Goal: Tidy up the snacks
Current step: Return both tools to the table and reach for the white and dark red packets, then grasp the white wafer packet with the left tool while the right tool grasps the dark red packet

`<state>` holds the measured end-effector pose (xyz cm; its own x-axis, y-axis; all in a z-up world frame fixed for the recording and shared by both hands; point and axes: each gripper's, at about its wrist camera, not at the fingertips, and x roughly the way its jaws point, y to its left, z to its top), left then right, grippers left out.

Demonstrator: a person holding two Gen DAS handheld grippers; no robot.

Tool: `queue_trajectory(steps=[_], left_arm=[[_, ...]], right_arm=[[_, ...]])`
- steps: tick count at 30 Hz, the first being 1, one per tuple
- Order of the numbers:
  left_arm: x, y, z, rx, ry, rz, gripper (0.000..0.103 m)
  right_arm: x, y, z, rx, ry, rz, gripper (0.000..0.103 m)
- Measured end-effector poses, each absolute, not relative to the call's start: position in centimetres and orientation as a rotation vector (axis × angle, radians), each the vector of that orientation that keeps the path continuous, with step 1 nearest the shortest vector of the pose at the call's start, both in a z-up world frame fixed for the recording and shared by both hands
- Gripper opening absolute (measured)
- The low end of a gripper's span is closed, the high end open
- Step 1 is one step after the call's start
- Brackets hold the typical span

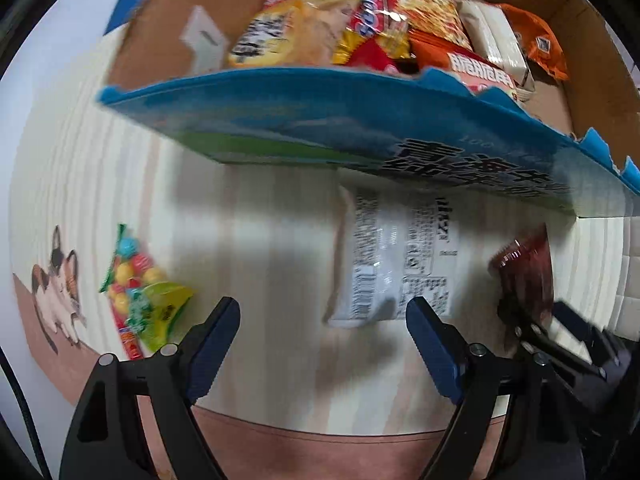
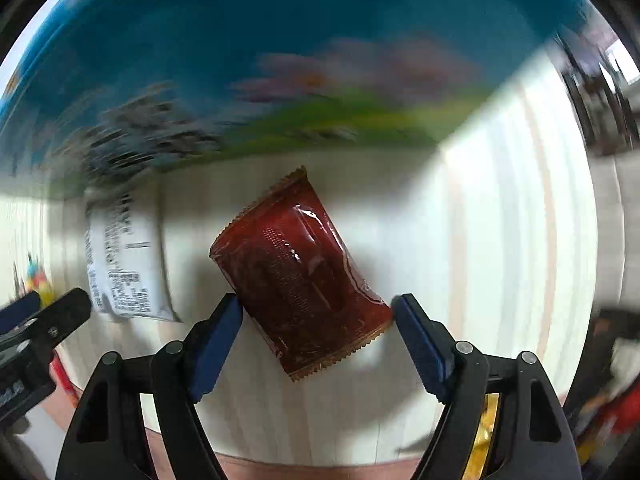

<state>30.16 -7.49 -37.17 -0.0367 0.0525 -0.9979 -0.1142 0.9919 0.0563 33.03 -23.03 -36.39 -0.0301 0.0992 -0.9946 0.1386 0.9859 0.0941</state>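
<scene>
Right gripper (image 2: 316, 312) points down at the dark red packet (image 2: 298, 276), jaws spread either side of it, pads not clearly pressing. Left gripper (image 1: 324, 316) gapes wide with nothing in it, white packet (image 1: 384, 256) at its 1 o'clock, cardboard snack box (image 1: 360, 60) at 12.

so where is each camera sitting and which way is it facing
Left wrist: sits on the left gripper, faces down at the table, the white packet and the snack box; its own open fingers show, and the right gripper at the edge.
Right wrist: sits on the right gripper, faces down at the red packet between its open fingers.
Shared: white packet, red packet, blue box side, table.
</scene>
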Motion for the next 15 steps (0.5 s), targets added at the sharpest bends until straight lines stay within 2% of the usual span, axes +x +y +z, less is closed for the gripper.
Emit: queue_trajectory(steps=[3,6,11,12,13,15], left_arm=[[30.7,-8.4,-38.2,-0.072,1.628,0.103,0.085],[31.2,-9.2,-39.3,-0.092,1.661,0.070,0.085],[32.1,-10.5,-40.8,-0.090,1.687,0.037,0.085],[32.2,-10.7,-40.8,-0.087,1.680,0.032,0.081],[32.2,-10.8,-40.8,-0.083,1.669,0.031,0.070],[31.9,-11.0,-40.7,-0.068,1.656,0.033,0.070]], right_arm=[[32.5,-24.9,-36.6,0.309,1.638,-0.031,0.082],[32.5,-26.6,-36.9,0.420,1.661,-0.006,0.088],[33.4,-27.4,-36.7,0.351,1.649,-0.001,0.088],[33.6,-27.3,-36.8,0.334,1.651,0.010,0.088],[33.9,-27.1,-36.9,0.305,1.655,0.020,0.088],[34.7,-26.3,-37.1,0.250,1.662,0.039,0.088]])
